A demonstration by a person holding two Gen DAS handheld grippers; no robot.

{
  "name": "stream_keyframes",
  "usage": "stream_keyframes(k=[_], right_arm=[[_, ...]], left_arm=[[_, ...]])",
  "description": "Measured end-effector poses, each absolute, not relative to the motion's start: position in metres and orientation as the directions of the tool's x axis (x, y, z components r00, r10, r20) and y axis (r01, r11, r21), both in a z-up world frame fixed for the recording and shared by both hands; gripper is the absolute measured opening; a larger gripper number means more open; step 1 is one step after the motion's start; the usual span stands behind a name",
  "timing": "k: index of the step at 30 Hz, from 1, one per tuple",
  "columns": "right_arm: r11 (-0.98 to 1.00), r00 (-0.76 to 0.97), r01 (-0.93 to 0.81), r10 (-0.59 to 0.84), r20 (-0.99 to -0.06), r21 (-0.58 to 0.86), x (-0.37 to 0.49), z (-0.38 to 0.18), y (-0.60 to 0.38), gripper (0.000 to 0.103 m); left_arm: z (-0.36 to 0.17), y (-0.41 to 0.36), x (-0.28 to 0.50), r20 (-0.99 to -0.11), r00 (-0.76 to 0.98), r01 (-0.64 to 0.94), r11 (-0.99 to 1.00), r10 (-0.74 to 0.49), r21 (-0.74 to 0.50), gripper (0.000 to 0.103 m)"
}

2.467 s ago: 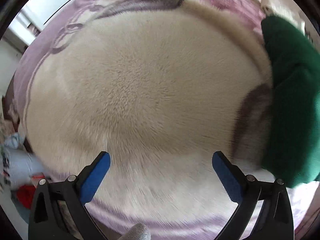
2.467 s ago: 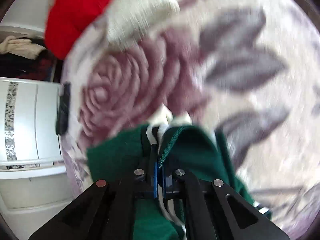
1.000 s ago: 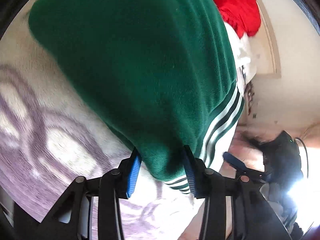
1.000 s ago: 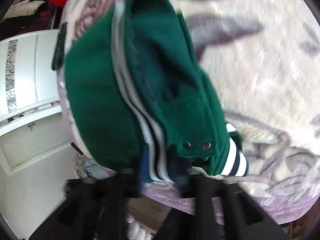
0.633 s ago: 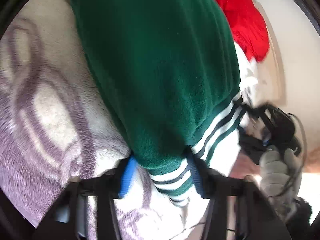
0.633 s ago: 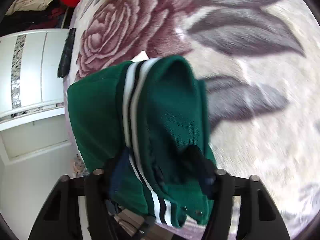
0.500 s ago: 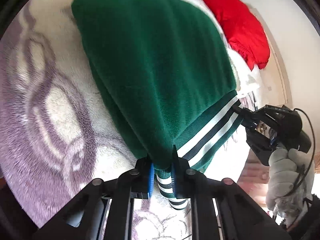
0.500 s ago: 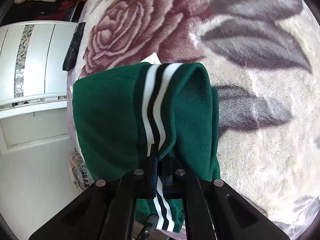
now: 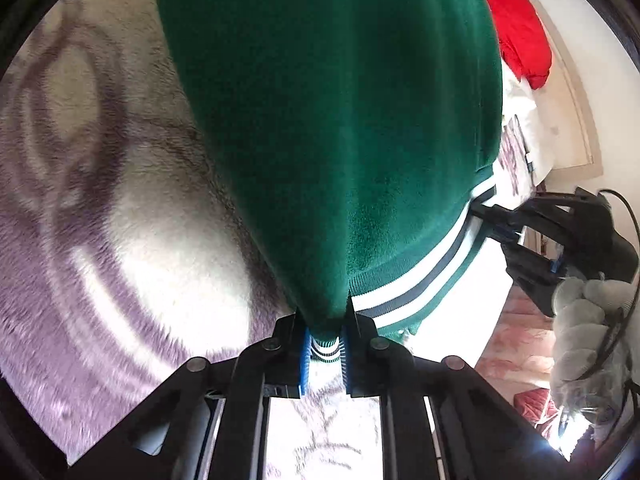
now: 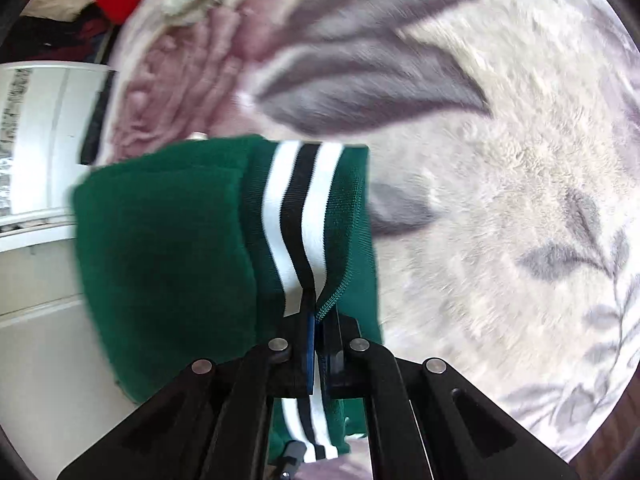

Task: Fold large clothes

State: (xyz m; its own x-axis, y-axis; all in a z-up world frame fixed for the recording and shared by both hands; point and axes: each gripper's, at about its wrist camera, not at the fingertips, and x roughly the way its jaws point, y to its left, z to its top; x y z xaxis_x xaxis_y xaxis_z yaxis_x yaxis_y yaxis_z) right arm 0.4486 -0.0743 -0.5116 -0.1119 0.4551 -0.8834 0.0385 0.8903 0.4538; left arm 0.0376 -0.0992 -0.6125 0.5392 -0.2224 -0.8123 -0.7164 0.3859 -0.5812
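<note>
You are looking at a dark green fleece jacket (image 9: 340,120) with a ribbed hem band (image 10: 300,216) striped white, black and white. It hangs bunched and doubled over, its hem corners pinched up. The body stretches over a plush floral blanket (image 10: 500,160).

1. The jacket (image 9: 340,120) lies on the blanket (image 9: 120,240), its striped hem (image 9: 420,280) at the blanket's near edge.
2. My left gripper (image 9: 324,344) pinches the hem's left corner at that edge.
3. My right gripper (image 10: 316,320) grips the hem's other end, reaching in from my right.
4. Another garment (image 9: 520,32) lies on the blanket behind the jacket, near the far right corner.
5. A cabinet (image 10: 40,160) stands beyond the blanket's left edge in the right wrist view.
</note>
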Motion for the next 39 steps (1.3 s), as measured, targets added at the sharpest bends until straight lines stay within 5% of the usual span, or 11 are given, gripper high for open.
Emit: stream_keyframes(k=[6,9,10,12,20,21,23,28,36,38,39], right_arm=[[0.849,-0.19,-0.002,0.518,-0.834,0.528,0.45,-0.521,-0.055,0.008],[0.788,-0.228,0.026,0.604,-0.764,0.615,0.441,-0.505,-0.064,0.062],[0.767,-0.21,0.045,0.634,-0.745,0.64,0.434,-0.499,-0.071,0.069],[0.735,-0.18,0.086,0.675,-0.715,0.672,0.416,-0.49,-0.084,0.07],[0.7,-0.248,0.235,0.714,-0.655,0.674,0.323,-0.53,-0.069,0.07],[0.701,-0.247,0.261,0.713,-0.656,0.664,0.313,-0.539,-0.064,0.062],[0.733,-0.231,0.28,0.678,-0.697,0.62,0.301,-0.542,-0.058,0.003],[0.812,-0.032,0.142,0.576,-0.817,0.566,0.302,-0.467,-0.073,0.002],[0.82,-0.138,0.251,0.557,-0.819,0.515,0.312,-0.51,-0.069,0.006],[0.8,-0.079,0.269,0.574,-0.815,0.537,0.324,-0.494,-0.077,0.023],[0.791,-0.026,0.277,0.574,-0.818,0.546,0.328,-0.486,-0.084,0.051]], left_arm=[[-0.575,-0.063,0.023,-0.78,0.53,-0.692,0.362,-0.334,-0.625,0.017],[-0.553,-0.051,-0.005,-0.803,0.487,-0.698,0.4,-0.344,-0.594,0.025],[-0.542,-0.043,-0.013,-0.813,0.468,-0.693,0.427,-0.347,-0.581,0.029],[-0.528,-0.035,-0.024,-0.835,0.438,-0.691,0.469,-0.333,-0.55,0.051],[-0.495,0.032,-0.043,-0.904,0.405,-0.666,0.634,-0.134,-0.392,0.052],[-0.496,0.048,-0.037,-0.908,0.401,-0.667,0.641,-0.12,-0.38,0.052],[-0.501,0.061,-0.029,-0.909,0.4,-0.662,0.651,-0.114,-0.373,0.052],[-0.492,0.092,0.014,-0.907,0.406,-0.596,0.719,-0.116,-0.358,0.052],[-0.488,0.126,0.114,-0.903,0.407,-0.387,0.87,-0.137,-0.306,0.052],[-0.5,0.132,0.155,-0.916,0.379,-0.315,0.913,-0.13,-0.26,0.052],[-0.507,0.134,0.167,-0.919,0.365,-0.288,0.921,-0.148,-0.263,0.052]])
